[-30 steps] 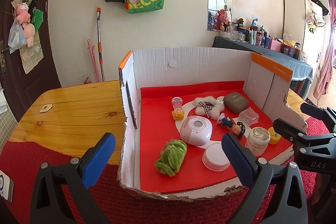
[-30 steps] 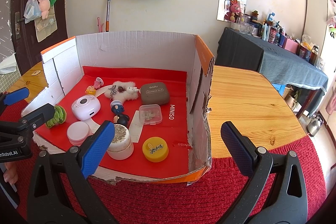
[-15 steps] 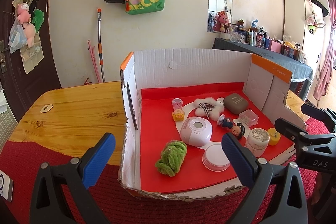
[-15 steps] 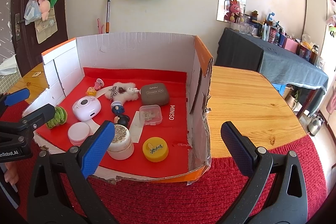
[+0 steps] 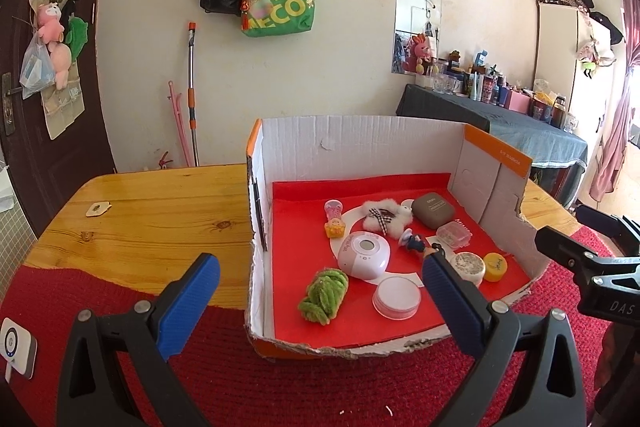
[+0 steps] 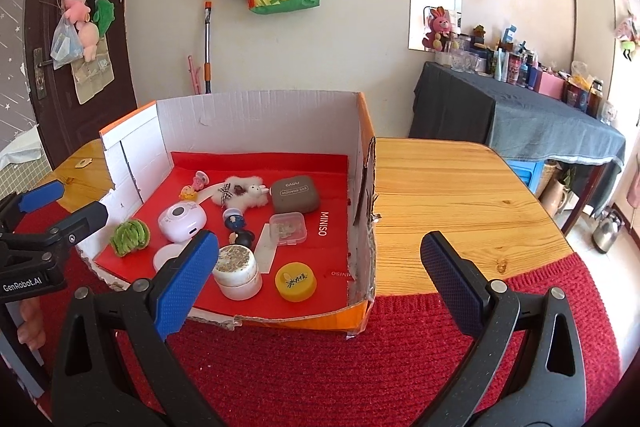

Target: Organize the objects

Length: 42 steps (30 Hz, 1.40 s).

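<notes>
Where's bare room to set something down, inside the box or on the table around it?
Inside the cardboard box, the red liner is bare along the back wall, and on the right between the grey case and the right wall. The middle and front are crowded, from the green yarn bundle to the yellow lid. The wooden table right of the box is bare.

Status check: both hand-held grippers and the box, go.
Left hand-held gripper open, empty. Right hand-held gripper open, empty. Both short of the cardboard box; items inside untouched. Approach clear over the low front edge.
</notes>
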Motion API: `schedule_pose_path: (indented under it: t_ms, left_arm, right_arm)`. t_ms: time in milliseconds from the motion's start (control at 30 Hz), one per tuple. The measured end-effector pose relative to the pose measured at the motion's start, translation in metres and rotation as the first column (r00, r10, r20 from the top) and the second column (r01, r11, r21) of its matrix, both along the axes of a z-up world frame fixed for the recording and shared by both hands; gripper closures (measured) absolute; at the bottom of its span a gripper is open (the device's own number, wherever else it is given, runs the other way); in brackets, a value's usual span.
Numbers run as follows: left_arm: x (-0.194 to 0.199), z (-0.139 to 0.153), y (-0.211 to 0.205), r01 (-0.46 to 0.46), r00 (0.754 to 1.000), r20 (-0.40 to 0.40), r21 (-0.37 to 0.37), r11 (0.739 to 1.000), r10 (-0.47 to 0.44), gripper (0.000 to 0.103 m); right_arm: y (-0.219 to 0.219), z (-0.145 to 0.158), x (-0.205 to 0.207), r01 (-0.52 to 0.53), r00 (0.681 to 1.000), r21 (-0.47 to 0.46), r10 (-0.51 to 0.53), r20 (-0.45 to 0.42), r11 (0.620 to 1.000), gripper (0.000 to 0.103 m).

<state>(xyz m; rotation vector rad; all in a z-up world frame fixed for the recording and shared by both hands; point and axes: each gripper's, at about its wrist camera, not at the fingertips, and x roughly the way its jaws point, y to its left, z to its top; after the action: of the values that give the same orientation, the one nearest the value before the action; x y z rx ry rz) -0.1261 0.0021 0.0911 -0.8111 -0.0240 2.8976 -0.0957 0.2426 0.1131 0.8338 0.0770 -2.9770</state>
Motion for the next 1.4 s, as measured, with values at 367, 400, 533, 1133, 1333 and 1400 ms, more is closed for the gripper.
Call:
schedule_pose_path:
  t_ms: [367,400,533,1133,1333,1400]
  left_arm:
    - [0.041,-0.017,-0.001,0.008,0.994,0.107,0.003,1.0,-0.009,0.0]
    - [0.042,-0.021,0.0,0.011,0.992,0.124,0.001,1.0,-0.011,0.0]
    - [0.046,-0.039,0.005,0.003,0.984,0.178,-0.023,1.0,0.001,0.0]
    - [0.027,-0.081,0.015,-0.061,0.937,0.34,-0.076,0.995,0.083,0.0]
    - [0.026,-0.082,0.015,-0.07,0.936,0.34,-0.08,0.994,0.093,0.0]
    - [0.026,-0.082,0.015,-0.07,0.936,0.34,-0.082,0.994,0.093,0.0]
  right_arm:
    - [-0.013,-0.013,0.035,-0.038,0.992,0.003,0.037,0.124,0.999,0.0]
    - [-0.013,-0.018,0.036,-0.035,0.988,-0.006,0.035,0.151,0.999,0.0]
    - [-0.011,-0.037,0.039,-0.004,0.972,-0.028,0.011,0.233,1.0,0.0]
    - [-0.005,-0.074,0.029,0.082,0.932,0.039,-0.091,0.35,0.996,0.0]
    - [-0.005,-0.074,0.028,0.083,0.931,0.043,-0.092,0.353,0.996,0.0]
    - [-0.005,-0.074,0.027,0.084,0.93,0.042,-0.094,0.355,0.996,0.0]
